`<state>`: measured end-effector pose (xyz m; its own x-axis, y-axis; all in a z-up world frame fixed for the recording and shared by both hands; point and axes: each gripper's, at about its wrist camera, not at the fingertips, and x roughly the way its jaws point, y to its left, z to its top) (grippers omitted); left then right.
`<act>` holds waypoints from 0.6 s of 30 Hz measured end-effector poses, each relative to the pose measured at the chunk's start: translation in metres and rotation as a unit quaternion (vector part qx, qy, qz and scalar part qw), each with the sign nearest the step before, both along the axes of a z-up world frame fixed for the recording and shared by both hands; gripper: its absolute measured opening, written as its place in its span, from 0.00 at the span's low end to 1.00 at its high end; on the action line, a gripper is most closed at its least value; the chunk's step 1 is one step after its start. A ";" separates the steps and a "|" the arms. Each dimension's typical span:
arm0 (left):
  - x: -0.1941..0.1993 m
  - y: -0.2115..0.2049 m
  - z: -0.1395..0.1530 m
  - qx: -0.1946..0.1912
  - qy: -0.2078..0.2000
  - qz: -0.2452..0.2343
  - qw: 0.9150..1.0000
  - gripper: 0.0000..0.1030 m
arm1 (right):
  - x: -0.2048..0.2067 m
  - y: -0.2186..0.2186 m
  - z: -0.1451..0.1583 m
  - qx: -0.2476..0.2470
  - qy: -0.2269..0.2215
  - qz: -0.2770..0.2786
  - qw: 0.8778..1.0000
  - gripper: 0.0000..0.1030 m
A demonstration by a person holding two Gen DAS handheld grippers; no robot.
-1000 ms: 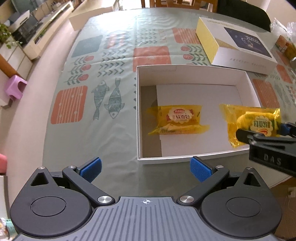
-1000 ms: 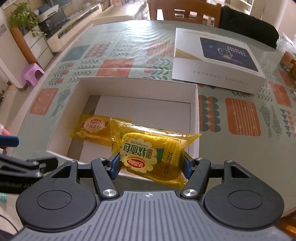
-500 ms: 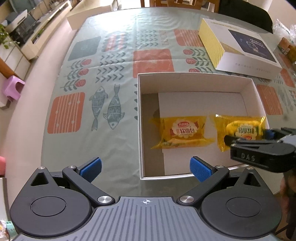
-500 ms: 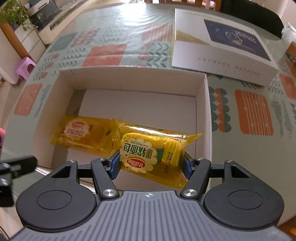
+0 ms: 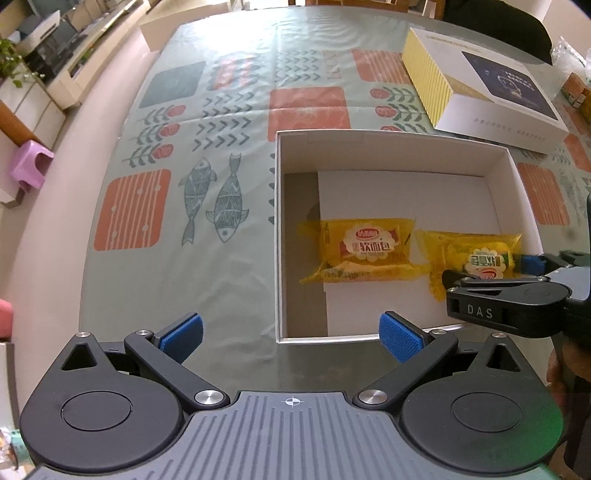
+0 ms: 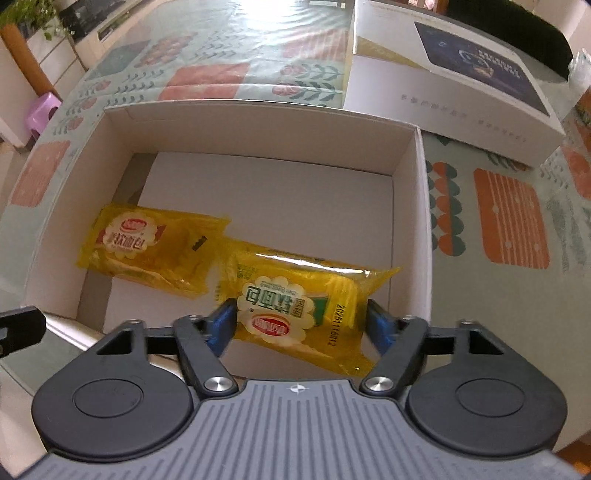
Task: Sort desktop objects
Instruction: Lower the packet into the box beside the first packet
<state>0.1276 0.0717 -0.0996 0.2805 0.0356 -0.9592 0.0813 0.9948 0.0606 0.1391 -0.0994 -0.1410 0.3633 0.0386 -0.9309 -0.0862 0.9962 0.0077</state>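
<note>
A home dining room

The surface (image 5: 236, 110) wears a patterned cloth with fish, flowers and orange blocks, the kind laid on a family table. Wooden chair backs (image 5: 369, 3) stand at its far edge. Beyond, a low cabinet (image 5: 55, 85) runs along the wall, a potted plant (image 5: 14, 62) sits by it, and a small purple stool (image 5: 29, 166) stands on the floor

You see two yellow bread packets: one (image 6: 147, 251) has a white and red label, the other (image 6: 295, 306) has a white label with green. The open box (image 6: 258, 125) is white inside. The tablecloth (image 5: 229, 110) is pale green with orange squares and dark blue-grey fish. The closed box (image 5: 480, 81) is white with yellow stripes and a navy picture. Your gripper pads (image 5: 400, 336) are blue.
</note>
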 end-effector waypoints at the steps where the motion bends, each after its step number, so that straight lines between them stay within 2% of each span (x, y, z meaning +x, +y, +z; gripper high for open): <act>1: -0.001 0.000 0.000 0.000 0.000 0.001 1.000 1.00 | -0.001 0.000 0.001 -0.002 -0.001 0.001 1.000 0.96; 7: -0.006 -0.003 0.002 0.001 -0.002 0.004 1.000 1.00 | -0.005 -0.002 0.007 -0.011 -0.010 0.006 1.000 0.97; 13: -0.014 -0.007 0.004 0.005 -0.007 0.006 1.000 1.00 | -0.021 -0.014 0.039 -0.005 -0.043 -0.008 0.999 1.00; 18: -0.026 -0.012 0.010 0.003 -0.011 0.010 1.000 1.00 | -0.039 -0.024 0.059 -0.024 -0.058 -0.023 0.998 1.00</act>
